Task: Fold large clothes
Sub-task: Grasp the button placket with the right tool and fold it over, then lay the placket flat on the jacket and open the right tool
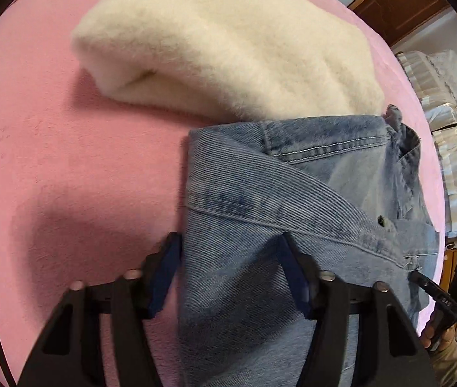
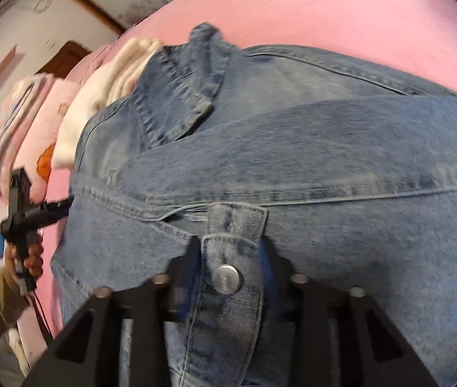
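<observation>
While the denim jacket lies folded on the pink bed beside a folded white fleece, its edge is straddled by the open left gripper; a buttoned tab is clamped by the right gripper.

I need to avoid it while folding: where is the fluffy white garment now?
In the left wrist view, the fluffy white garment lies folded on the pink bed, beyond the denim jacket and touching its far edge.
</observation>
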Motion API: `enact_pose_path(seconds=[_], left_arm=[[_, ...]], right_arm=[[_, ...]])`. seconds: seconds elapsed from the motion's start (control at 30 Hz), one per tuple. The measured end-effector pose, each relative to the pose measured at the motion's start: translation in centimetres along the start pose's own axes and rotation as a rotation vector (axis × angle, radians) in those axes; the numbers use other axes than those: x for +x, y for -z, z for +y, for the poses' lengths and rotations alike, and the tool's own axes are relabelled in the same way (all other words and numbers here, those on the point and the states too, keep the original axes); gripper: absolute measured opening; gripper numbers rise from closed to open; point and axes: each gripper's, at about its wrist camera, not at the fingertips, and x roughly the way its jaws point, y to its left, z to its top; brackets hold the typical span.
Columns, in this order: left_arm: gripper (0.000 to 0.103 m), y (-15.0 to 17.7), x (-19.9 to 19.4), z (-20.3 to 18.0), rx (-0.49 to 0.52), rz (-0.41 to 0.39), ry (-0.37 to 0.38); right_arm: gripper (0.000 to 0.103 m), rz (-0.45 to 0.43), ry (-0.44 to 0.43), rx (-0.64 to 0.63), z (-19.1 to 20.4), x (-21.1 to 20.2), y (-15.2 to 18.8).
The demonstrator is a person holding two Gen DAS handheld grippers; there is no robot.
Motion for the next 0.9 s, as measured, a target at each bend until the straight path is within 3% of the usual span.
enact_pose_path(seconds=[0.03,0.07,0.17,0.33,0.4,0.57,0.67,0.73,0.8,0.9], left_arm=[[0.022,-0.1,0.0,-0.5,0.026,-0.001,-0.039],[0.014,0.0,0.0,-1.1,0.057,-0.009,-0.081],[0.008,0.6,-0.9,-2.1,0.112,-0.068,-0.130],[0.007,1.2,-2.7,-1.8,0.081,-0.162,-0.133],[0.007,1.3,-2.6,-1.9,0.082,-0.175,-0.152],[0.009,1.1,-0.9,-1.0,0.046,-0.159,-0.179],[0.017,1.0,-1.3,-0.5,0.019,-0.148,-0.190],[0.027,1.1,-2.0,-0.4,0.004,-0.146,-0.219],[0.029,1.6,-3.7,0.0,-0.021,-0.153,-0.249],[0.029,3.3,-6.3,-0.7,-0.029,-0.194,-0.202]], right_arm=[[0.025,-0.004,0.016,-0.020,0.3,-0.1,0.1],[0.023,-0.012,0.032,-0.041,0.8,-0.3,0.2],[0.022,-0.072,0.066,-0.101,2.6,-2.3,0.2],[0.022,-0.248,0.134,-0.229,6.2,-6.9,-1.6],[0.023,-0.276,0.141,-0.233,6.4,-7.4,-2.8],[0.024,-0.147,0.246,-0.216,3.6,-1.6,-4.3],[0.035,-0.092,0.273,-0.140,2.0,0.4,-4.7],[0.035,-0.153,0.261,-0.093,2.3,-1.3,-4.8],[0.039,-0.210,0.270,-0.087,2.8,-3.1,-4.3],[0.039,-0.258,0.273,-0.123,4.9,-5.3,-2.6]])
